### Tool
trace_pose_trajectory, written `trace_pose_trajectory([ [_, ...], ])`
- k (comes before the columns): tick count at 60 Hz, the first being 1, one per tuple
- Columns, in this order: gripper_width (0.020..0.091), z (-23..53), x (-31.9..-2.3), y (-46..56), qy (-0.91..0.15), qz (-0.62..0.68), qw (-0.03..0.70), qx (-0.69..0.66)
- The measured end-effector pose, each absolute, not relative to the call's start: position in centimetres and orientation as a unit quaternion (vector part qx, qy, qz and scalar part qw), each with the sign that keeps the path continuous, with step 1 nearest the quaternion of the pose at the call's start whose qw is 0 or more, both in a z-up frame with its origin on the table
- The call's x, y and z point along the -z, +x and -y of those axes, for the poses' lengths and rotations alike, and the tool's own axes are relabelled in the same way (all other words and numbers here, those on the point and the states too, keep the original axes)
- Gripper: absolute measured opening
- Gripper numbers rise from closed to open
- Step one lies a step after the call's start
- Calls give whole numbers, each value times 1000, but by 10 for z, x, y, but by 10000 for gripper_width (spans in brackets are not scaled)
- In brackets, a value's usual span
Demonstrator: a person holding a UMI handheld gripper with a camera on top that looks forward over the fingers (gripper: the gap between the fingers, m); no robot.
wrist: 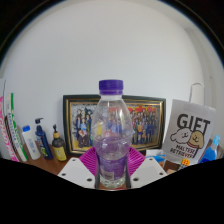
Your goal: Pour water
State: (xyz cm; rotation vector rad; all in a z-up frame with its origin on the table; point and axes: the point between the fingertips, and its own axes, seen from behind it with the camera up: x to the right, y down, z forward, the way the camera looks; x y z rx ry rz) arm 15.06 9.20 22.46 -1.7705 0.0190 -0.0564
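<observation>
Bottle (112, 135) of clear plastic with a purple cap (111, 87) stands upright between the two fingers of the claw (113, 172), its lower body set against the magenta pads (92, 160). Both pads meet the bottle's sides with no gap visible on either side, so the claw reads as pinched onto the bottle (fingers drawn in to the bottle's width, not spread wide). The bottle's base is hidden low between the fingers; whether it rests on the tabletop (50, 166) cannot be told.

Edges and room: a plain pale wall fills the space above and behind the bottle. At bottle height the surroundings are crowded. A framed picture (145, 122) leans just behind the bottle, spanning both sides of it. To one side stands a cluster of small containers: a white bottle (30, 146), a dark pump bottle (42, 138), a small yellowish bottle (58, 146), plus some upright tubes (12, 128) at the far edge. To the other side a white bag (190, 128) printed "GIFT" stands near the frame.

Contents: the clear bottle looks filled, though the water line near the neck is hard to fix. Contents of the small containers cannot be told.
</observation>
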Motion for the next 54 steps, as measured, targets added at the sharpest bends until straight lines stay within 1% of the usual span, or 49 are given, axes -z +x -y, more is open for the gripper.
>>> trace_pose_trajectory([
  [10,345,-90,-141,168,-802,4,597,30],
  [21,345,-87,-82,173,-818,3,575,26],
  [22,358,-85,-78,174,-819,0,573,26],
  [23,351,-88,-87,174,-810,-5,586,25],
  [28,354,-86,-84,180,-800,-28,599,11],
  [30,381,-86,-85,181,-797,-30,603,9],
  [31,381,-86,-85,180,-797,-28,604,9],
  [40,513,-84,-83,177,-803,-24,596,15],
  [41,538,-84,-80,178,-806,-26,591,14],
  [42,585,-83,-78,177,-811,-29,584,12],
  [43,647,-81,-77,177,-816,-32,578,8],
  [46,853,-75,-78,175,-823,-41,567,0],
  [47,870,-72,-80,176,-824,-44,565,-1],
  [49,846,-67,-85,178,-825,-50,563,3],
  [54,855,-47,-94,184,-834,-58,548,27],
])
